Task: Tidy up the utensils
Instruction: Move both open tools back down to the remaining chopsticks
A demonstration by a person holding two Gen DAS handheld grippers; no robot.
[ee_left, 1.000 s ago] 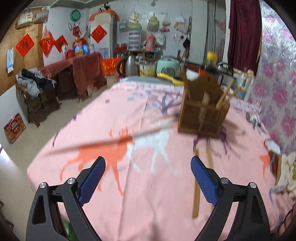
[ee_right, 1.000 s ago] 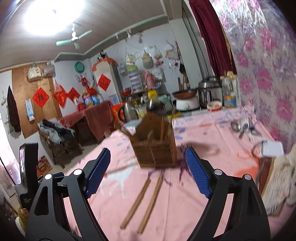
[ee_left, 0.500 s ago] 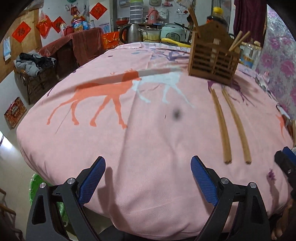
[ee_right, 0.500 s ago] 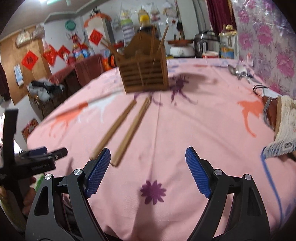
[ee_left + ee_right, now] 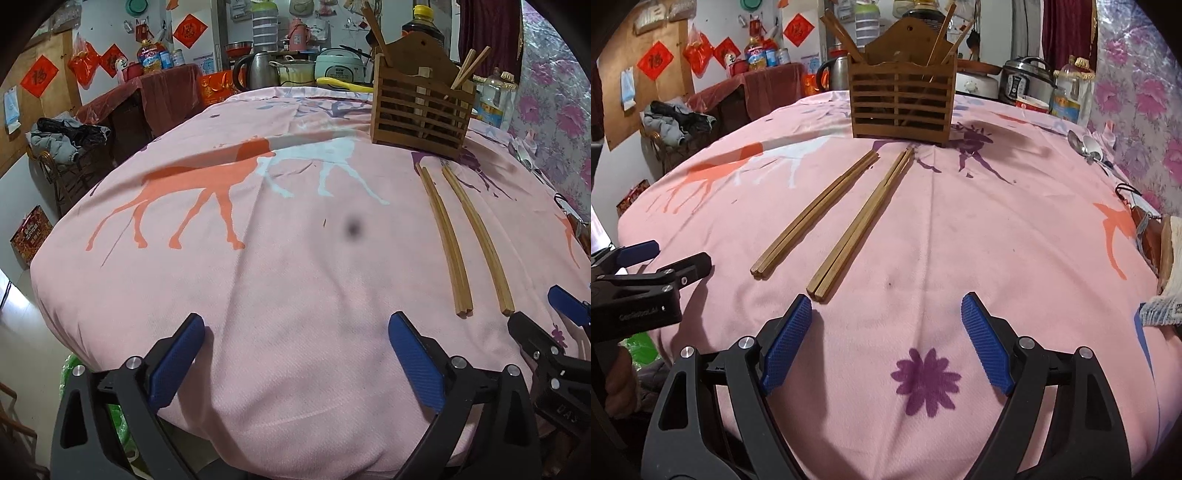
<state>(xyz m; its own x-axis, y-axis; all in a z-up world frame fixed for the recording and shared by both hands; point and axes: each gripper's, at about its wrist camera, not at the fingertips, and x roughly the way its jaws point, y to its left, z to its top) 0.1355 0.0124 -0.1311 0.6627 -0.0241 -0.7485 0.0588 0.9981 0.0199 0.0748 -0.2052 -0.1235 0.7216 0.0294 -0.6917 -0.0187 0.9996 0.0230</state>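
Two pairs of wooden chopsticks lie side by side on the pink tablecloth, the left pair point(image 5: 445, 240) point(image 5: 816, 210) and the right pair point(image 5: 476, 236) point(image 5: 864, 221). Behind them stands a slatted wooden utensil holder point(image 5: 421, 110) point(image 5: 903, 107) with several chopsticks upright in it. My left gripper point(image 5: 295, 321) point(image 5: 672, 256) hovers low at the table's near edge, left of the chopsticks; its jaws are opening with nothing between them. My right gripper point(image 5: 886, 301) point(image 5: 546, 317) is open and empty, its left fingertip just short of the right pair's near ends.
Metal spoons point(image 5: 1086, 147) lie at the far right of the table. A folded cloth point(image 5: 1171, 273) sits at the right edge. A kettle point(image 5: 258, 68), rice cooker point(image 5: 1027, 79) and bottles stand behind the table. The tablecloth drops off close below both grippers.
Both grippers have come down toward the table's near edge and tilted onto the cloth. The chopsticks now lie close ahead. The left jaws stand slightly wider.
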